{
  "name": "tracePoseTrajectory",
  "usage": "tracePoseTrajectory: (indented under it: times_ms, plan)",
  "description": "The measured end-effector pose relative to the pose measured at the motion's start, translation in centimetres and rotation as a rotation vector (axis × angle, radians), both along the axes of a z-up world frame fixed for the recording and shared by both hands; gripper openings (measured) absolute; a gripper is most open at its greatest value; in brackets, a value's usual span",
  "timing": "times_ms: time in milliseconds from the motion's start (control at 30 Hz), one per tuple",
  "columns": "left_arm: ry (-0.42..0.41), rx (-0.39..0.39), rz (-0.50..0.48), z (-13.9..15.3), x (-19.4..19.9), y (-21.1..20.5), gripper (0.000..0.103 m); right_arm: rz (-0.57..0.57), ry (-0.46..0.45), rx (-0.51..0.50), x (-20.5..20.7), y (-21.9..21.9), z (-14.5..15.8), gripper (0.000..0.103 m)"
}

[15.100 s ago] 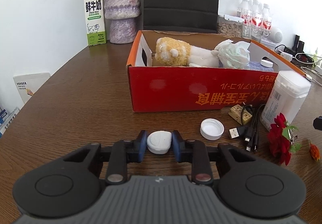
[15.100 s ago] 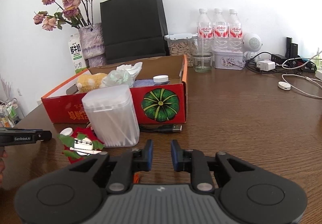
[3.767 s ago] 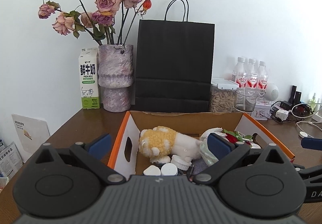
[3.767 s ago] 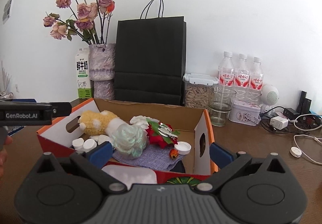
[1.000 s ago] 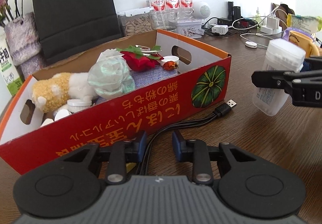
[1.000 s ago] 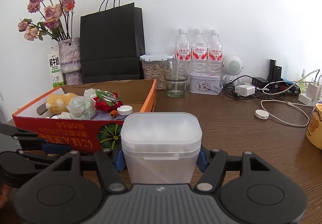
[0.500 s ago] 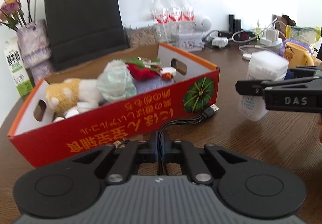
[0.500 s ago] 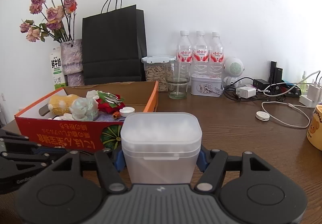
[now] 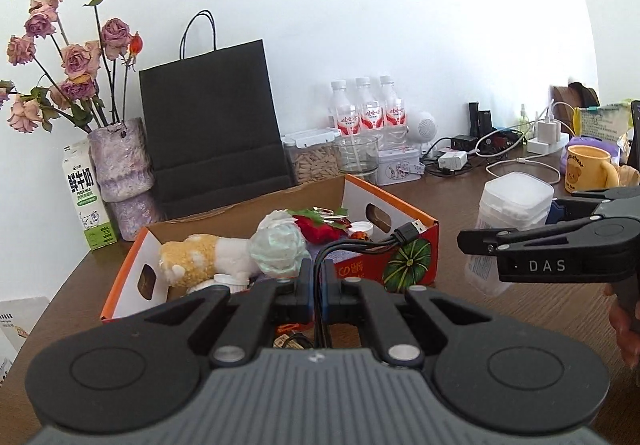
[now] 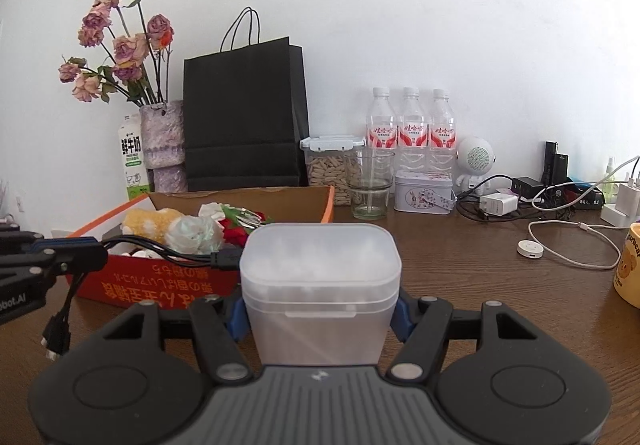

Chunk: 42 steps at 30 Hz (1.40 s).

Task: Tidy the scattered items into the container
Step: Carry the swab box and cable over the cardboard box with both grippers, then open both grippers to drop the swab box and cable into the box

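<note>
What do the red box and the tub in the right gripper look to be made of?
Box: likely cardboard, glossy red print outside, raw brown inside, die-cut handle holes. Tub: frosted translucent plastic, matte, white contents dimly showing through; probably rigid.

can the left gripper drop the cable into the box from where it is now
Probably yes. The left gripper is shut on the cable, which is lifted, with its plug above the box's front rim. The box is open-topped, and nothing blocks the way in.

Bright daylight, sharp, fisheye-warped edges
</note>
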<state>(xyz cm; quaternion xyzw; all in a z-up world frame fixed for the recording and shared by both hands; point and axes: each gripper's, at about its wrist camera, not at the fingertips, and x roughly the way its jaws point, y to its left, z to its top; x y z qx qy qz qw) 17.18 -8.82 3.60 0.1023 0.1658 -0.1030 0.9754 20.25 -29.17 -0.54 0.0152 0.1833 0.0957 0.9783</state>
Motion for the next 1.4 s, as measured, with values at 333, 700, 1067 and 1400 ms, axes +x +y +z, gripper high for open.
tracePoseTrajectory:
  times_ms: [333, 700, 1067, 1400]
  plan:
    - [-0.060, -0.090, 0.051, 2.4, 0.0, 3.1, 0.004, 0.052, -0.072, 0.008, 0.0, 3.1, 3.6, 0.064]
    - [-0.108, -0.145, 0.083, 4.6, 4.5, 5.4, 0.004, 0.052, -0.097, -0.004, 4.7, 6.3, 5.9, 0.064]
    - [-0.019, -0.180, 0.154, 2.3, 14.6, 8.5, 0.004, 0.054, -0.009, -0.039, 14.0, 9.2, 3.5, 0.064]
    - [0.081, -0.106, 0.164, -1.2, 19.5, 8.4, 0.004, 0.056, 0.041, -0.093, 19.7, 10.1, 1.4, 0.064]
